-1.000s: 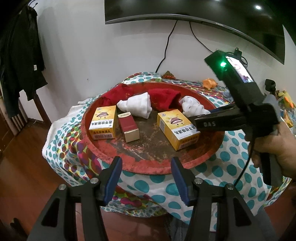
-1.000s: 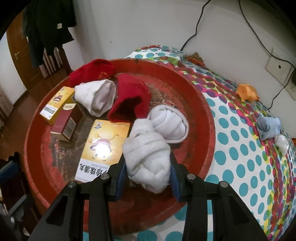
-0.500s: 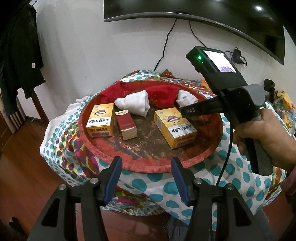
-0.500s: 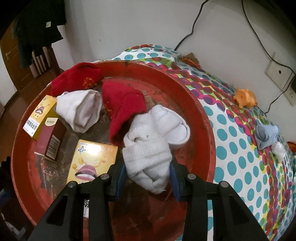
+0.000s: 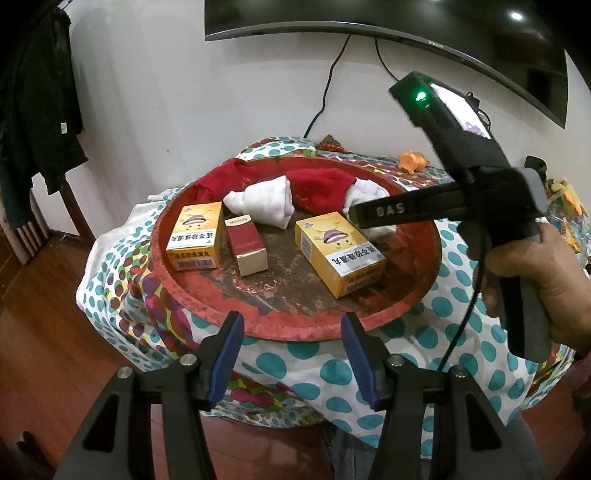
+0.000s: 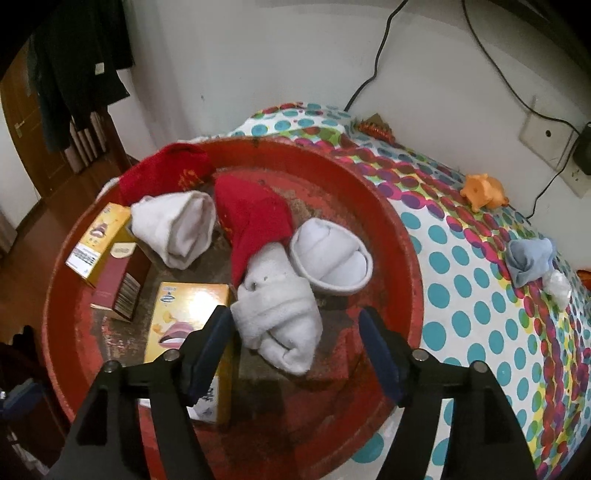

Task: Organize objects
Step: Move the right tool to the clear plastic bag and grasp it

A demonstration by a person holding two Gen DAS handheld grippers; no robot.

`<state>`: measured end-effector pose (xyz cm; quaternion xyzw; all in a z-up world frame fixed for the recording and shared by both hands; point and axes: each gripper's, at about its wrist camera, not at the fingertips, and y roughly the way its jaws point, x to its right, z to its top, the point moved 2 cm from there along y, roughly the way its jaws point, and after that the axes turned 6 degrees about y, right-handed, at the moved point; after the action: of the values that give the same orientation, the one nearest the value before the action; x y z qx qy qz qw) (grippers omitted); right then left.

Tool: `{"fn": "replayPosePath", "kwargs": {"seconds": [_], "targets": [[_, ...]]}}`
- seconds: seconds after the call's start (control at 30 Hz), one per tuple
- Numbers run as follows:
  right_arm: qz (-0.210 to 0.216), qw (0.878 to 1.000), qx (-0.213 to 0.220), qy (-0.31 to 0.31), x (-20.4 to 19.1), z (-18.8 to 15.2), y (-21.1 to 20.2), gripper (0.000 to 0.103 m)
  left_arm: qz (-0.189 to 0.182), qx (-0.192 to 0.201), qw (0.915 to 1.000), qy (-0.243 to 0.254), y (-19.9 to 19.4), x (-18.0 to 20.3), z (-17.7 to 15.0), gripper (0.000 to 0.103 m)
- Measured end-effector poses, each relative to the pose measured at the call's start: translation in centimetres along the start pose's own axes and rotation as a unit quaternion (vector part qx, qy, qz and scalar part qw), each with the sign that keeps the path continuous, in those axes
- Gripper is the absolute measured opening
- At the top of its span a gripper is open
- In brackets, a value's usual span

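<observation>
Left wrist view sat low off the near edge of the table, facing up and across it toward the white wall [image 5: 192, 110] and the screen [image 5: 369, 22]. It took in the whole red tray [image 5: 295, 325] from a moderate stand-off, with the floor [image 5: 44, 332] below.

Right wrist view hung close above the tray [image 6: 388, 221], tilted steeply down toward the same wall [image 6: 258, 55], with the dotted cloth [image 6: 480, 295] on its right.

Both views shared the tray, the boxes, the rolled socks and the orange toy [image 5: 413, 161] [image 6: 482, 192].
</observation>
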<state>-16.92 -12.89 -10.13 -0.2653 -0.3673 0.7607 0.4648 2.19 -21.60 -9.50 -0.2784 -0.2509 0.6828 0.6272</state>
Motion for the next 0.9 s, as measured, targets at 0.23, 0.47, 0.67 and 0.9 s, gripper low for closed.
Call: {"fn": "replayPosePath", "kwargs": {"seconds": [0.23, 0.47, 0.67, 0.9], "targets": [[0.016, 0.999, 0.026, 0.012, 0.5, -0.1, -2.3, 0.071, 0.003, -0.002, 0.9999, 0.01, 0.0, 0.4, 0.0, 0.056], [-0.005, 0.998, 0.062, 0.032, 3.0, -0.3, -4.5, 0.079, 0.008, 0.002, 0.9998, 0.016, -0.1, 0.7, 0.0, 0.056], [-0.029, 0.996, 0.058, 0.069, 7.5, -1.4, -4.7, 0.079, 0.009, -0.004, 0.9997, 0.022, 0.1, 1.1, -0.1, 0.056], [-0.074, 0.989, 0.043, 0.124, 14.9, -4.0, -4.4, 0.078, 0.014, -0.005, 0.9992, 0.036, 0.1, 1.7, -0.2, 0.056]]}}
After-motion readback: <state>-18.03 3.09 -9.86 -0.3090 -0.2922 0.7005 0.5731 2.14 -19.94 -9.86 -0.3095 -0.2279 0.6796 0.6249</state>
